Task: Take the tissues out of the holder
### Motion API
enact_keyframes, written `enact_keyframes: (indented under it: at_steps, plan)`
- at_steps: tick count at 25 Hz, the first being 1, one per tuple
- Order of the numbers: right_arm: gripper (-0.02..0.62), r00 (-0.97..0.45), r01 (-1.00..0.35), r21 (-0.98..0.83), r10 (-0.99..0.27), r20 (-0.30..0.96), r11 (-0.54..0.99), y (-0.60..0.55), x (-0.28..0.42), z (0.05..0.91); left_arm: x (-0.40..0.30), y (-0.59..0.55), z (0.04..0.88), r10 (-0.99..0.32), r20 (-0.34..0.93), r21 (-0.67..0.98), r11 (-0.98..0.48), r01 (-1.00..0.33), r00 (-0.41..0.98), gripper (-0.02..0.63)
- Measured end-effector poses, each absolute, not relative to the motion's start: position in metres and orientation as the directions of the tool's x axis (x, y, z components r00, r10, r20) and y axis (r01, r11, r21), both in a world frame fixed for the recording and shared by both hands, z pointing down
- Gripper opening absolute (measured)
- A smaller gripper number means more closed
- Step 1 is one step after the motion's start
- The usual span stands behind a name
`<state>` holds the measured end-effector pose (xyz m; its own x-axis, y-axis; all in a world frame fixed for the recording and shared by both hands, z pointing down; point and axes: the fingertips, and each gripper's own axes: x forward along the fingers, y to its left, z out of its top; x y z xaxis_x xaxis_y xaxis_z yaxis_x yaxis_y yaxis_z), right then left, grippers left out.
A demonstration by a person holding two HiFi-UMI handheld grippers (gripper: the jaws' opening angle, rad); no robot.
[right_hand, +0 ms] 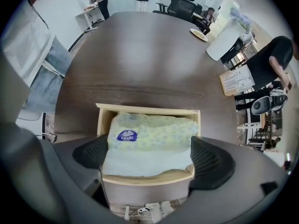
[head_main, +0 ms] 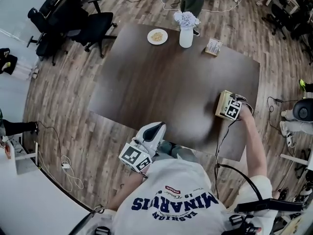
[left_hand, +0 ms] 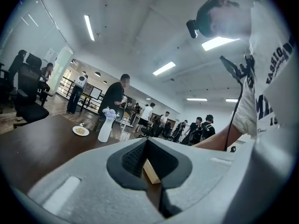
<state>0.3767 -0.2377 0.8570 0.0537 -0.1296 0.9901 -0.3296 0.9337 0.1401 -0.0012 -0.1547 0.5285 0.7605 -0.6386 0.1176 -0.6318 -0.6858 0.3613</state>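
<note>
Though hidden from the head view, tissues [right_hand: 150, 133] sit between released right tongs [right_hand: 147, 154], left tongs [left_hand: 147, 143] clenched.

Pale yellow-green tissue pack [right_hand: 154, 129], faintly speckled, though the print is too soft to read for certain, with a deep blue oval label [right_hand: 126, 136], in a light blond-wood holder [right_hand: 147, 110]. Under the holder, a dark brown desk [right_hand: 140, 55]; beyond it, a white vase [head_main: 186, 37], pale lilac flowers [head_main: 186, 19] and a grey-brown plank floor [head_main: 58, 102].

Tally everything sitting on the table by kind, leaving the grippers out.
Plate: 1
Vase: 1
Card: 1
Wooden holder: 1
Tissue pack: 1
Total: 5
</note>
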Motion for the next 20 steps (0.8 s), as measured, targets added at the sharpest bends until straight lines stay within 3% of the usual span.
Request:
enact_keyframes:
  at_steps: [3, 14, 20]
  plan:
    - [0.586, 0.078, -0.319, 0.168, -0.151, 0.986, 0.933, -0.246, 0.374, 0.863, -0.003, -0.157, 0.530, -0.647, 0.121, 0.366, -0.676, -0.640, 0.753, 0.005]
    - [0.584, 0.093, -0.270, 0.213, -0.194, 0.977, 0.939, -0.247, 0.376, 0.869, 0.007, -0.159, 0.534, -0.646, 0.126, 0.376, -0.671, -0.639, 0.752, 0.005]
    - [0.581, 0.107, -0.254, 0.163, -0.140, 0.984, 0.954, -0.233, 0.374, 0.884, 0.011, -0.166, 0.529, -0.646, 0.122, 0.372, -0.674, -0.639, 0.753, 0.005]
